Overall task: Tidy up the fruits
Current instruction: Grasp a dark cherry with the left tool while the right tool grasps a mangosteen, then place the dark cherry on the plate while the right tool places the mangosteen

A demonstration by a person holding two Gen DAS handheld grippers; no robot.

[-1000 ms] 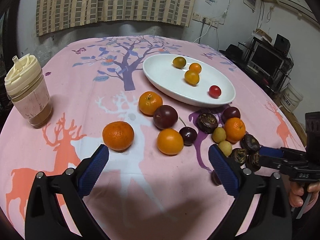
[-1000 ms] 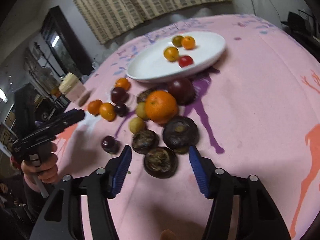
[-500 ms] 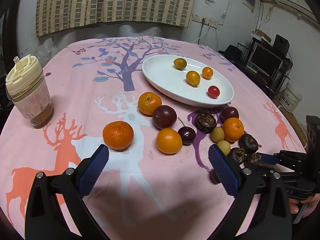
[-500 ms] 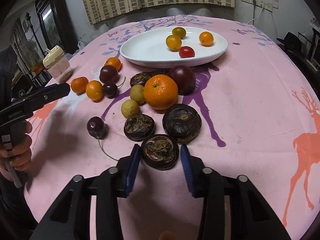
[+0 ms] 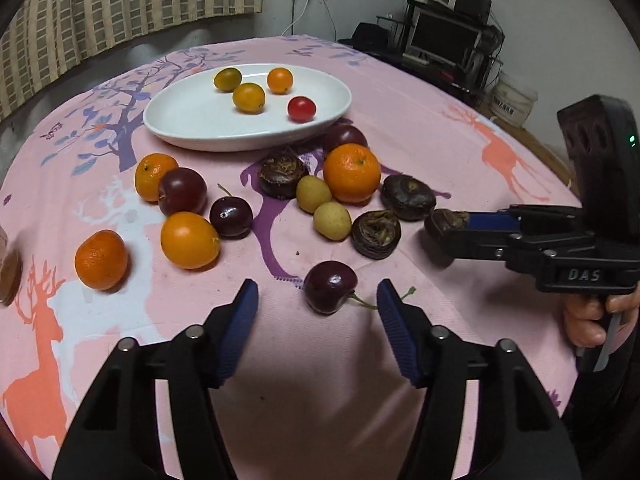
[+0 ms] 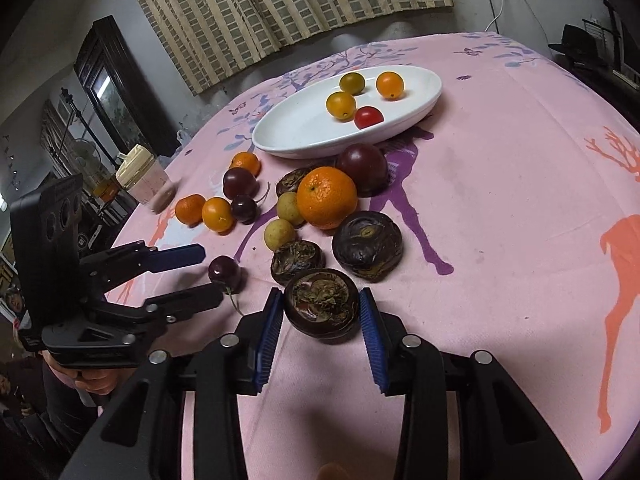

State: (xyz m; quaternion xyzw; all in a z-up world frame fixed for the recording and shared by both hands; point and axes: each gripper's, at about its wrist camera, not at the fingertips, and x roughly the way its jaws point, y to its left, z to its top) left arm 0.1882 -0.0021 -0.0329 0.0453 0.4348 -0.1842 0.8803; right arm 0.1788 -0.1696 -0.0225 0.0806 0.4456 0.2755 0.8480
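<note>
In the left wrist view the lidded cup (image 5: 9, 276) at the tablecloth's left edge is cut by the frame; only a brown sliver shows. The right gripper (image 5: 448, 226) covers most of 1 dark water chestnut (image 5: 442, 219). The monitor shelf (image 5: 448, 40) is blurred.
</note>
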